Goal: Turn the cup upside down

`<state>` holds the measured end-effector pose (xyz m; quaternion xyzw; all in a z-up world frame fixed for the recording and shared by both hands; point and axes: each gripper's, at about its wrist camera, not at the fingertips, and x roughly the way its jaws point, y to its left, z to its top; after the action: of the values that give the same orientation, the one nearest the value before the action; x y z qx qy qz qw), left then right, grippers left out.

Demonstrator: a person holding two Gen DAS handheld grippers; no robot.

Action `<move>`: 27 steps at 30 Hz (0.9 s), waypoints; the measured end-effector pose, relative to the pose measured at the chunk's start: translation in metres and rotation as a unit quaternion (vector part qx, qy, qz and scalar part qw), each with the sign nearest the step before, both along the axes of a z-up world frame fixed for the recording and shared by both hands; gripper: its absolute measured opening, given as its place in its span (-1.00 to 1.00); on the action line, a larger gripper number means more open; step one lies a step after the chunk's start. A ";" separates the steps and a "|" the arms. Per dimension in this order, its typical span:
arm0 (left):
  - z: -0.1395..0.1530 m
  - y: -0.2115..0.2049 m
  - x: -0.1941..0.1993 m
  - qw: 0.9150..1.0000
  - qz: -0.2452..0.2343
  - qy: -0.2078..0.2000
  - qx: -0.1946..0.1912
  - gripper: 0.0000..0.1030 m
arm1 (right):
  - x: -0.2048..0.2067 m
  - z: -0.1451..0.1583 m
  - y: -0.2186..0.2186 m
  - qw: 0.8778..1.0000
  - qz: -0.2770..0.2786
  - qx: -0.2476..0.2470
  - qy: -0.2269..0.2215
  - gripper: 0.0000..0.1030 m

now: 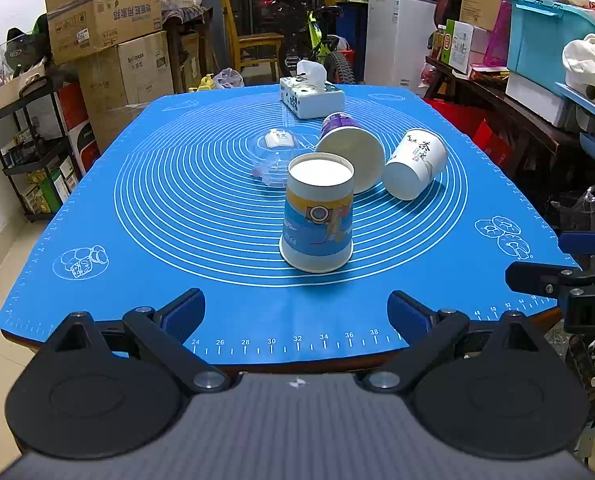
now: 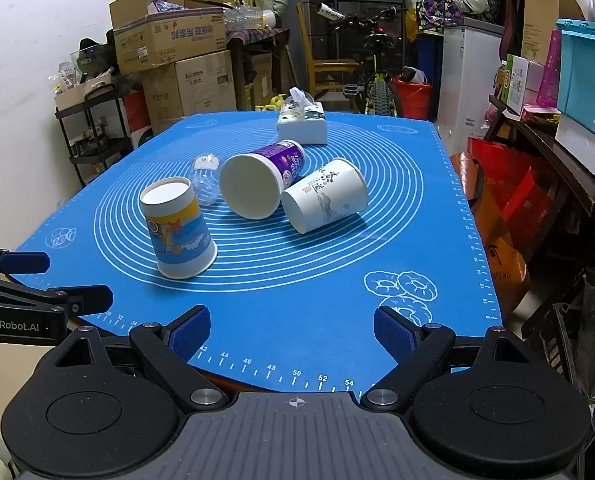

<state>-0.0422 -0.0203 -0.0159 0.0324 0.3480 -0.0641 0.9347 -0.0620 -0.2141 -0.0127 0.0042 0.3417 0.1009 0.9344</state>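
Observation:
A blue and yellow paper cup [image 1: 317,216] [image 2: 177,228] stands upside down, base up, on the blue mat [image 1: 177,216] [image 2: 297,312]. Behind it a purple cup [image 1: 349,152] [image 2: 257,184] lies on its side with its mouth toward me. A white cup with Chinese writing [image 1: 415,164] [image 2: 325,196] lies on its side to the right. A clear plastic cup [image 1: 273,156] [image 2: 206,178] lies on the left, behind the upside-down cup. My left gripper [image 1: 296,314] is open and empty at the mat's near edge. My right gripper [image 2: 291,332] is open and empty, further right.
A tissue box [image 1: 311,96] [image 2: 302,122] stands at the far side of the mat. Cardboard boxes [image 1: 105,24], a black shelf [image 1: 37,152] and a bicycle [image 1: 317,40] crowd the room beyond. Red bags [image 2: 509,200] and shelving stand right of the table.

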 end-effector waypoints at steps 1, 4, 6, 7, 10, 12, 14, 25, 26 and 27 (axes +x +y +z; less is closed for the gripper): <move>0.000 0.000 0.000 1.000 0.000 0.000 0.000 0.88 | 0.000 0.000 0.000 1.000 0.000 -0.001 0.000 0.74; 0.000 0.000 0.000 1.000 0.000 0.000 0.000 0.88 | 0.000 0.000 0.000 1.000 0.000 -0.001 0.000 0.74; 0.000 0.001 0.000 1.000 0.000 0.000 0.000 0.88 | 0.000 0.000 0.000 1.000 0.000 -0.001 0.000 0.74; 0.000 0.000 0.000 1.000 0.000 0.000 -0.001 0.88 | 0.000 0.000 0.000 1.000 0.000 -0.001 0.000 0.74; -0.001 0.001 0.000 1.000 0.001 0.001 -0.001 0.88 | 0.000 0.000 -0.001 1.000 0.000 -0.001 0.001 0.74; 0.000 0.001 0.000 1.000 0.001 0.001 -0.001 0.88 | 0.000 -0.001 0.000 1.000 0.001 -0.001 0.002 0.74; 0.000 0.001 0.000 1.000 0.000 0.001 -0.001 0.88 | 0.000 -0.003 0.000 1.000 0.002 -0.001 0.003 0.74; -0.002 0.002 -0.001 1.000 0.000 0.002 0.000 0.88 | 0.001 -0.005 0.000 1.000 0.005 -0.001 0.006 0.74; -0.002 0.002 -0.001 1.000 -0.001 0.002 0.000 0.88 | 0.001 -0.005 0.000 1.000 0.005 -0.001 0.006 0.74; -0.003 0.003 -0.001 1.000 -0.001 0.002 0.000 0.88 | 0.001 -0.005 0.000 1.000 0.005 0.000 0.006 0.74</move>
<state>-0.0427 -0.0176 -0.0189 0.0327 0.3496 -0.0653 0.9341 -0.0610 -0.2137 -0.0178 0.0027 0.3472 0.1054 0.9318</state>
